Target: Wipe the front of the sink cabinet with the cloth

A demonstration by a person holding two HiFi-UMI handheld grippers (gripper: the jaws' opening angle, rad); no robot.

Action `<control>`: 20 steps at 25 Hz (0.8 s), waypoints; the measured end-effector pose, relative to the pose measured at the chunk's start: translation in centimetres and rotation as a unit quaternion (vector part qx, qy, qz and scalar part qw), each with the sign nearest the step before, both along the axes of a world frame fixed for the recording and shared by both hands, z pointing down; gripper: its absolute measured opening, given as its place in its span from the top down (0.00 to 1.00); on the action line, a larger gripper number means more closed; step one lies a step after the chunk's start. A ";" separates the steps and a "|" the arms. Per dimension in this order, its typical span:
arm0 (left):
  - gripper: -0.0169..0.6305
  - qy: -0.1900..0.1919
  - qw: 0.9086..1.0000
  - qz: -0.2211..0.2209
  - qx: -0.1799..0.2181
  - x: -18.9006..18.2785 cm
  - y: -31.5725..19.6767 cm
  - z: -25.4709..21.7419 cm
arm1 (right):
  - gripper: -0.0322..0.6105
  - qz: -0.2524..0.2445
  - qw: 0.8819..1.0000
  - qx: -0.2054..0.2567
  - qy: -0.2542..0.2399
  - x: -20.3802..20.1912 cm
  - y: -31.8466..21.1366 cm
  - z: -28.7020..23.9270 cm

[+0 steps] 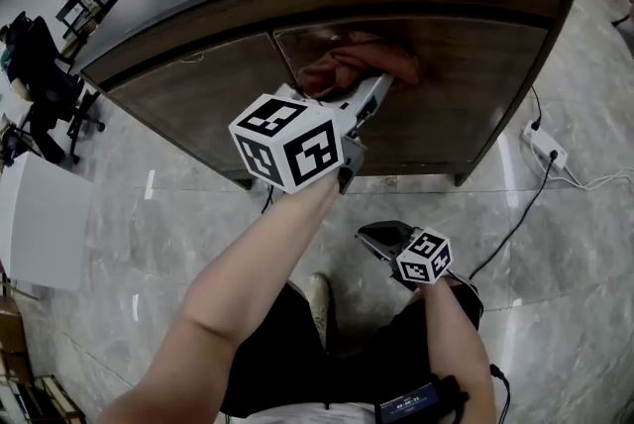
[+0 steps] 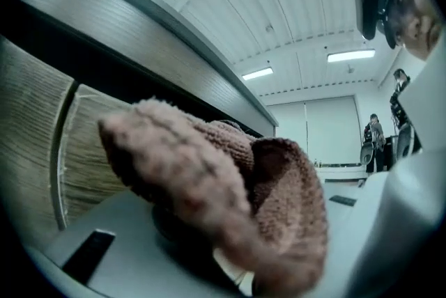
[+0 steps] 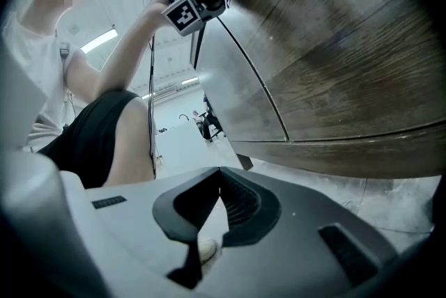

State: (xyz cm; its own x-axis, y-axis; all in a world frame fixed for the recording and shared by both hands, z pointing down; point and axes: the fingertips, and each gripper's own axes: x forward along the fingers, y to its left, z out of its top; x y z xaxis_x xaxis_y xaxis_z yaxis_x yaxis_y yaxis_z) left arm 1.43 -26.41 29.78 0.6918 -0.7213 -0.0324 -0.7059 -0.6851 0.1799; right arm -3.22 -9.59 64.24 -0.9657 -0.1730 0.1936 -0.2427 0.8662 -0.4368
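Hanging low by the person's thigh, the right gripper has its jaws drawn together on nothing. It looks parked there to stay clear, since one tool is enough for wiping. Ahead of it, the left gripper reaches forward at the end of an outstretched arm, its jaws clamped on the bunched pinkish cloth. That wad is pressed flat against the sink cabinet front, high on the panel just under the dark countertop edge and right beside the seam between doors. Holding it bundled probably gives a firm pad to rub with, and starting high lets strokes work downward.

By count there are two grippers, one cloth, and two wooden doors in sight — the left door and the right door, which the cloth touches. Farther off, one white power strip lies on the grey floor past the cabinet's right corner, and one dark office chair stands well apart at the far left.
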 end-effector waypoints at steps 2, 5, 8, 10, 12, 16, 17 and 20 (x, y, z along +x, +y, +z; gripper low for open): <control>0.79 -0.016 1.000 -0.009 0.017 1.0 -0.3 -0.1 | 0.93 0.004 1.000 0.003 0.000 0.3 -0.1 -0.2; 0.79 -0.016 1.000 0.011 0.025 3.6 -0.1 -0.3 | 0.93 0.012 1.000 0.009 -0.005 1.1 -0.1 -0.9; 0.79 -0.021 0.999 0.039 0.029 6.8 0.1 -0.1 | 0.93 0.034 0.999 0.009 -0.022 1.9 -0.7 -1.9; 0.79 -0.026 0.998 0.053 0.033 8.6 -0.1 0.5 | 0.93 0.044 0.999 0.011 -0.029 2.1 -0.8 -2.6; 0.79 -0.033 0.996 0.072 0.045 10.6 -0.2 1.1 | 0.93 0.051 0.998 0.013 -0.027 2.4 -0.6 -3.0; 0.79 -0.040 0.988 0.134 0.072 15.2 0.2 1.4 | 0.93 0.075 0.997 0.015 -0.024 4.0 -0.5 -3.9; 0.79 -0.045 0.985 0.151 0.077 16.4 0.3 1.6 | 0.93 0.087 0.996 0.012 -0.028 4.7 -0.6 -4.2; 0.79 -0.069 0.977 0.184 0.087 19.4 0.2 2.9 | 0.93 0.135 0.989 -0.004 -0.060 6.7 -1.2 -5.5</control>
